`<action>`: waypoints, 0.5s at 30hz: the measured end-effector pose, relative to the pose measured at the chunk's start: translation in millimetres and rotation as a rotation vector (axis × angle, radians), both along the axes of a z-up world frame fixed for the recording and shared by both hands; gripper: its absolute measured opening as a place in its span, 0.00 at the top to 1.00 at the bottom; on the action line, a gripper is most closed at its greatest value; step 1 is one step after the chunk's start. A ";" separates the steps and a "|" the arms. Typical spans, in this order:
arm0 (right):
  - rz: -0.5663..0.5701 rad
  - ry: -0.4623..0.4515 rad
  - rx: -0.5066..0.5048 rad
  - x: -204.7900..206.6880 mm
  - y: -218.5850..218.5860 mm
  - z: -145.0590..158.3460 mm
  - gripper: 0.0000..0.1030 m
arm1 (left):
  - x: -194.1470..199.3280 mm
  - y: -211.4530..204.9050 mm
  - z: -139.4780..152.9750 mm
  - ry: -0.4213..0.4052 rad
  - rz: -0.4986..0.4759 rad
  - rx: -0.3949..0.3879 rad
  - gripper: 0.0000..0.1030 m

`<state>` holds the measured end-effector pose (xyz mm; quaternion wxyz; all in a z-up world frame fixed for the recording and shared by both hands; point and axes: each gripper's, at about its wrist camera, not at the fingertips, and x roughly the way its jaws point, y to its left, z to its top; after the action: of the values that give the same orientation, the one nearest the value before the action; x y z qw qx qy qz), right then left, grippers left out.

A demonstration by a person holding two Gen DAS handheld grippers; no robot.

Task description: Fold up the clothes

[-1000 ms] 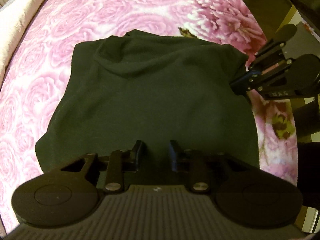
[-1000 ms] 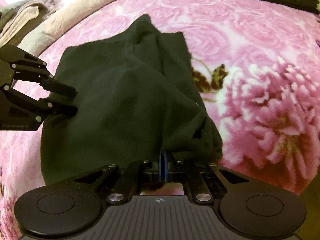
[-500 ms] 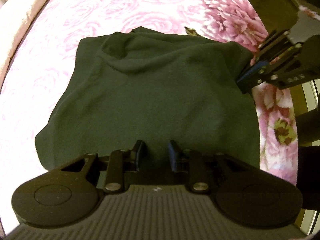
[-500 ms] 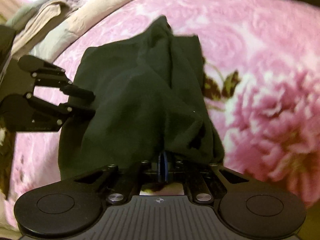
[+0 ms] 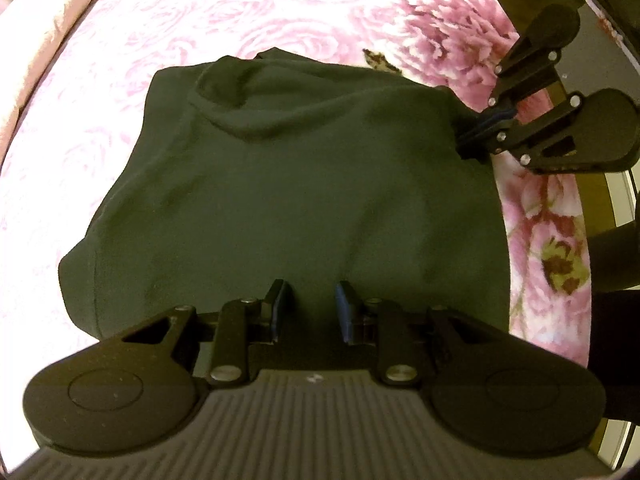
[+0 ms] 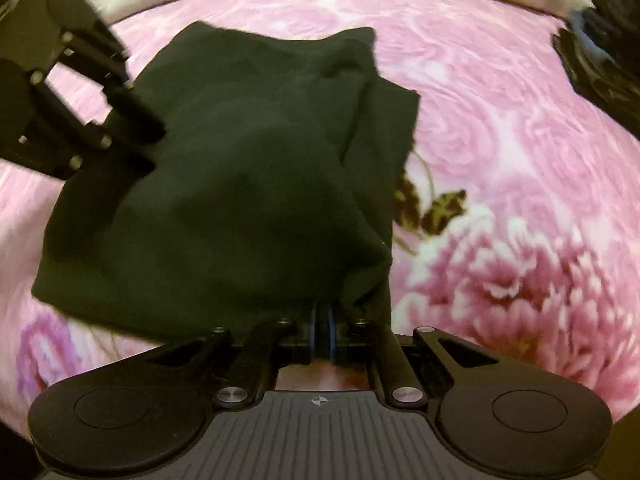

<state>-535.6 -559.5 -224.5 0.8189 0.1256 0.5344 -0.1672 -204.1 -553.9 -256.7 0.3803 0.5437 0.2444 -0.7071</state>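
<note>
- While lying half-folded on the pink floral bedspread [image 5: 320, 20], the dark green garment [image 5: 300, 184] is stretching away from both grippers.
- Right gripper [image 6: 322, 320] is pinching its near corner; left gripper [image 5: 310, 308] is straddling the neighbouring hem, fingers apart, grip unclear.

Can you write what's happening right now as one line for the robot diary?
step: folding | dark garment on pink floral bedspread | left gripper: gripping near edge | right gripper: shut on corner
</note>
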 end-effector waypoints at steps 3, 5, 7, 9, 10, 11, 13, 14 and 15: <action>-0.028 -0.014 0.045 -9.5 -8.4 2.5 0.94 | 1.0 0.4 -1.0 0.004 0.009 0.001 0.79; -0.071 -0.041 0.073 -19.2 -13.5 2.3 0.94 | 0.7 -0.3 -1.4 0.003 0.014 0.003 0.79; -0.053 -0.034 0.058 -26.9 -9.7 1.1 0.94 | -0.4 -1.0 -2.0 0.000 0.020 0.004 0.79; -0.078 -0.030 0.067 -31.6 -9.3 -0.5 0.94 | -1.7 -1.7 -2.7 -0.004 0.027 0.004 0.79; -0.081 -0.029 0.067 -31.5 -9.2 0.6 0.94 | -2.3 -2.0 -3.1 -0.006 0.031 0.004 0.79; -0.083 -0.024 0.067 -30.1 -9.1 3.1 0.94 | -2.4 -2.3 -3.1 -0.008 0.036 0.004 0.79; -0.113 -0.033 0.087 -29.6 -13.2 10.8 0.94 | -2.7 -2.8 -2.0 -0.011 0.045 0.006 0.79; -0.138 -0.045 0.103 -30.6 -17.2 14.9 0.94 | -2.8 -2.9 -1.1 -0.012 0.051 0.007 0.79; -0.162 -0.058 0.120 -31.6 -21.1 18.9 0.94 | -3.0 -3.0 -0.1 -0.014 0.058 0.007 0.79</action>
<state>-567.2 -580.6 -205.6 0.8088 0.2220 0.5078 -0.1969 -207.1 -556.9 -256.9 0.4005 0.5427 0.2600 -0.6910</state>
